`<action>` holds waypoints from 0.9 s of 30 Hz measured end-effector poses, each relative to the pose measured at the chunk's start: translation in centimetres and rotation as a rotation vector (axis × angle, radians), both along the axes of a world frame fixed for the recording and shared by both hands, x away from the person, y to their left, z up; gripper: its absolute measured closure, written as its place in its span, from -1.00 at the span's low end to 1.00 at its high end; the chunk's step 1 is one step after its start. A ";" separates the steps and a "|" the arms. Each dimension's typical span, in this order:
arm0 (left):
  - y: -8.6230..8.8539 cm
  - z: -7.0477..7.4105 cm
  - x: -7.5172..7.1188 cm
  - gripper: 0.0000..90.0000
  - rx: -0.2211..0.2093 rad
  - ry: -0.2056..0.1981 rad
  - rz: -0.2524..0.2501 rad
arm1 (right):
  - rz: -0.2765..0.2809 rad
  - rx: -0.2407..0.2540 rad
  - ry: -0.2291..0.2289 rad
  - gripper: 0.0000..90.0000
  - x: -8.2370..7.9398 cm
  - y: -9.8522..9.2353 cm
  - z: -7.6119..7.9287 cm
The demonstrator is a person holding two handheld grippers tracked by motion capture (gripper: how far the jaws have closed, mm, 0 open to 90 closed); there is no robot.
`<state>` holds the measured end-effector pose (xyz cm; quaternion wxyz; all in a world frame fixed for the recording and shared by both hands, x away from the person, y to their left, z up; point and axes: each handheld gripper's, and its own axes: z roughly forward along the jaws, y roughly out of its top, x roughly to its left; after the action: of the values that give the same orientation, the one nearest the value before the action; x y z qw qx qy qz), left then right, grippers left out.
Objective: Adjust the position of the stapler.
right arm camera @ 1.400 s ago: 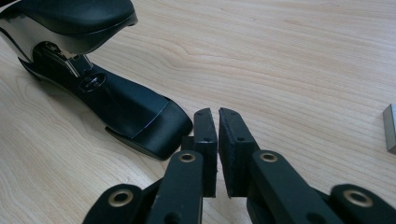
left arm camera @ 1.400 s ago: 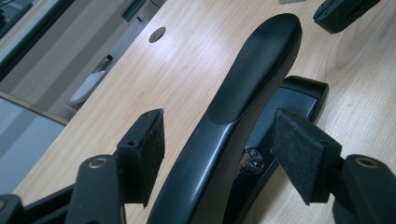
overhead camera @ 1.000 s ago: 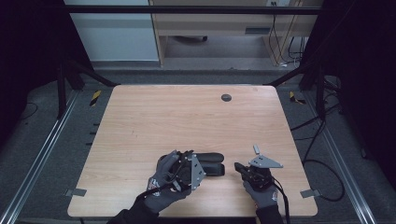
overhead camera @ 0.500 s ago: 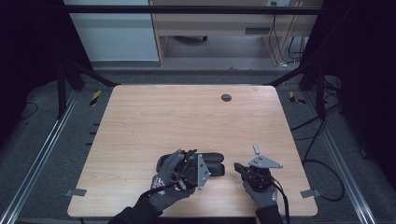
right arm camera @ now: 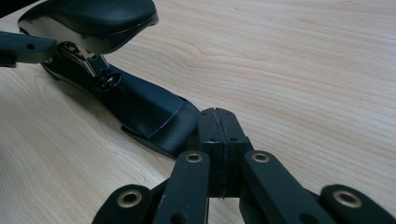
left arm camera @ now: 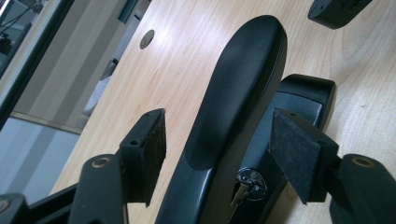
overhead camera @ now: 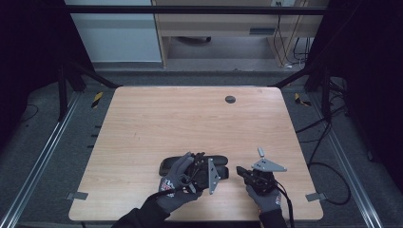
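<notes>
Stapler [overhead camera: 195, 166], black, lies near the table's [overhead camera: 157, 123] front edge in the high view, the left gripper [overhead camera: 202, 173] over it and the right gripper [overhead camera: 244, 173] just beside its right end; contact there is too small to judge. Left gripper view: jaws wide open astride the raised top arm [left arm camera: 238, 88], pads [left arm camera: 294, 149] clear of it, so I judge the grasp is being set up and closing comes next. Right gripper view: jaws fully closed, holding nothing, tips at the base's [right arm camera: 140, 107] end, the stapler's far end cut off.

Stapler [overhead camera: 192, 165] between grippers, on table [overhead camera: 190, 118]
</notes>
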<state>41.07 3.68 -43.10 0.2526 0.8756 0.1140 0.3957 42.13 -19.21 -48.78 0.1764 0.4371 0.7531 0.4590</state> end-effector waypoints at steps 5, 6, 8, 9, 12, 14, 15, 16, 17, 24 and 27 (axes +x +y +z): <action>-0.4 -0.4 0.3 -0.15 0.023 -0.006 -0.001 | 0.009 0.007 0.005 1.00 0.0 0.3 0.0; -0.5 -0.5 0.4 -0.14 0.016 -0.007 -0.001 | 0.011 0.008 0.007 1.00 0.1 0.3 -0.1; -0.7 -0.7 0.5 -0.12 0.023 -0.005 -0.002 | 0.016 0.009 0.008 1.00 0.1 0.4 -0.1; -0.7 -0.6 0.5 -0.11 0.040 -0.002 -0.003 | 0.017 0.009 0.011 1.00 0.1 0.5 -0.1; -0.9 -0.8 0.7 -0.08 0.051 -0.007 -0.001 | 0.021 0.010 0.009 1.00 0.1 0.7 -0.1; -1.1 -1.0 0.7 -0.07 0.040 -0.001 -0.003 | 0.023 0.016 0.017 1.00 0.1 0.8 -0.1; -1.2 -1.0 0.7 -0.06 0.065 -0.001 -0.005 | 0.026 0.016 0.016 1.00 0.1 0.9 -0.2; -1.3 -1.1 0.7 -0.05 0.057 -0.004 -0.010 | 0.027 0.016 0.018 1.00 0.1 1.0 -0.2; -1.4 -1.1 0.7 -0.04 0.071 -0.008 -0.010 | 0.025 0.018 0.017 1.00 0.1 1.1 -0.2; -1.8 -1.3 1.0 0.04 0.078 -0.017 -0.008 | 0.044 0.020 0.031 1.00 0.4 2.0 -0.6; -1.9 -1.4 0.9 0.08 0.105 -0.041 -0.008 | 0.044 0.025 0.038 1.00 0.6 2.2 -0.8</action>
<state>41.94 1.74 -44.46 0.2103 0.8797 0.0844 0.4180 42.73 -17.02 -49.56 0.1465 0.4312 0.7600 0.4636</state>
